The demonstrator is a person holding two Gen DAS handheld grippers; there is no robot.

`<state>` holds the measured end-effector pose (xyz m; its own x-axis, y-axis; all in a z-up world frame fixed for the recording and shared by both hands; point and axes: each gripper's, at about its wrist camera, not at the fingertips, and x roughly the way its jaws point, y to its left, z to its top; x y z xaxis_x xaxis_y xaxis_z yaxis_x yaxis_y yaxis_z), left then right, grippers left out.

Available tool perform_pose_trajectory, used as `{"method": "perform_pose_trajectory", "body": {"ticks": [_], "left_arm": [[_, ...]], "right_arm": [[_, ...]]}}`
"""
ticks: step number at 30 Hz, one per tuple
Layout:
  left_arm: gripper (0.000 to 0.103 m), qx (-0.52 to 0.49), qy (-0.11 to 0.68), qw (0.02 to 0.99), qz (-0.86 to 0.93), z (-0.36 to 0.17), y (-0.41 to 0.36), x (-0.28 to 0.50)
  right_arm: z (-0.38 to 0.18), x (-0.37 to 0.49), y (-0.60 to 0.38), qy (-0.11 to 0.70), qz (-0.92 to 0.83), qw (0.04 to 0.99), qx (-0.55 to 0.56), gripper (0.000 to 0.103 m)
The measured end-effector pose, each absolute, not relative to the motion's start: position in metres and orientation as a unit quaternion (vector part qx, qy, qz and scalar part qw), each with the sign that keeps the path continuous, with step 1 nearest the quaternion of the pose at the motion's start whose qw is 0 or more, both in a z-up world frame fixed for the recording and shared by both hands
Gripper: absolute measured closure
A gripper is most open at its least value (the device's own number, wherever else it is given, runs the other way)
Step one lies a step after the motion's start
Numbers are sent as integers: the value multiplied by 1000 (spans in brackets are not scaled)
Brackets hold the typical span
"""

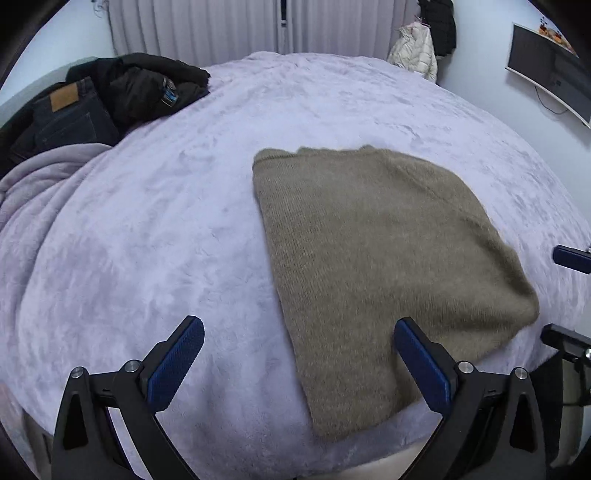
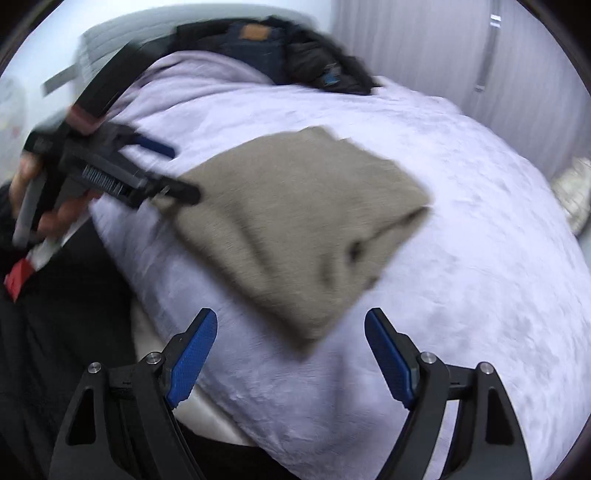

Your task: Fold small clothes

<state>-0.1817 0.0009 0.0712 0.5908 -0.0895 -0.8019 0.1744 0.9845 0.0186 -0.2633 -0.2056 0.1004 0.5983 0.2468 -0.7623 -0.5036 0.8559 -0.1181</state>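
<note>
A folded olive-brown knit sweater (image 1: 384, 258) lies flat on the lilac fleece bedcover (image 1: 166, 221). My left gripper (image 1: 299, 328) hovers open above the sweater's near-left edge, nothing between its blue pads. In the right wrist view the same sweater (image 2: 295, 225) lies just beyond my right gripper (image 2: 291, 321), which stands open over the sweater's near corner, not touching it. The left gripper (image 2: 177, 173), held in a person's hand, appears at the sweater's left edge, open. The tips of the right gripper's fingers (image 1: 572, 258) show at the right border of the left wrist view.
A pile of dark clothes with jeans (image 1: 77, 114) and a black jacket (image 1: 155, 85) sits at the bed's far left corner. Curtains (image 1: 221, 29) hang behind; a pale coat (image 1: 415, 50) hangs on the wall, a monitor (image 1: 546, 77) at right. The bed's near edge (image 2: 221, 417) drops beside dark trousers.
</note>
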Motion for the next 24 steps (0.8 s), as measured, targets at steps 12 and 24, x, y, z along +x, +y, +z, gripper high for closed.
{"method": "perform_pose_trajectory", "body": {"ticks": [12, 24], "left_arm": [[0, 14, 474, 880, -19, 56, -17, -157], [0, 18, 474, 880, -22, 82, -29, -178]], "right_arm": [[114, -214, -168, 435, 98, 889, -102, 16], [88, -216, -167, 516, 60, 851, -74, 16]]}}
